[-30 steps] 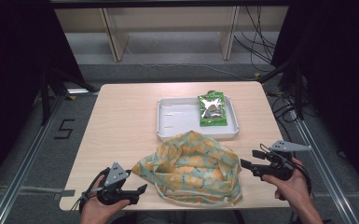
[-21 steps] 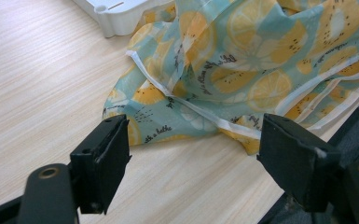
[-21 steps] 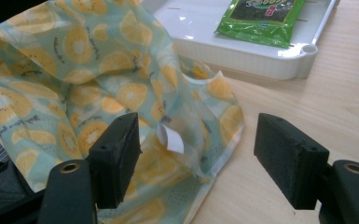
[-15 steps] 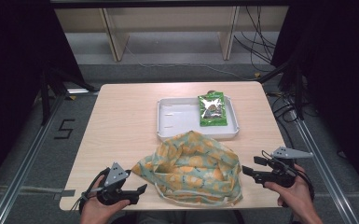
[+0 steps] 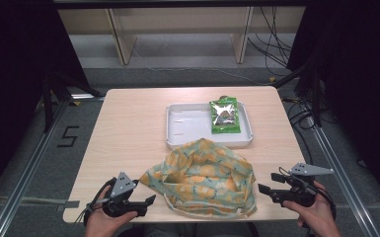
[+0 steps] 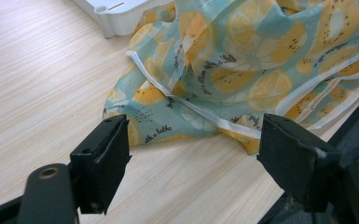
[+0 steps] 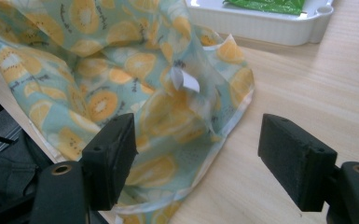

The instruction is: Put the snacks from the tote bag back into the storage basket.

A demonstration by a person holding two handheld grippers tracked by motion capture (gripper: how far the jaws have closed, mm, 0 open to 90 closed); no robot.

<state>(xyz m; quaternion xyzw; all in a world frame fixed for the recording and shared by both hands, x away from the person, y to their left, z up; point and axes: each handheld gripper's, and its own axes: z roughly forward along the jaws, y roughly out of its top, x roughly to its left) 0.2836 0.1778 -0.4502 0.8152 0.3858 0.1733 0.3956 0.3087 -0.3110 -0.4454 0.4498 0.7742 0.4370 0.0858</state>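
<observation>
Between the two grippers in the high view, crumpled fabric bag point(image 5: 202, 177); left gripper point(image 5: 145, 203) and right gripper point(image 5: 266, 183) both gaping, clamping nothing. Ahead of the left gripper view's parted jaws, bag corner, small unreadable lettering. Past the right gripper view's just-widened jaws, lemon-and-kiwi print, white tag point(image 7: 185, 80).

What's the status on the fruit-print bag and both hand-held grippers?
Left hand-held gripper open, at bag's left edge. Right hand-held gripper jaws just opening, nothing between them. Fruit-print bag crumpled on table, ungripped. White tray with green packet just behind it.
</observation>
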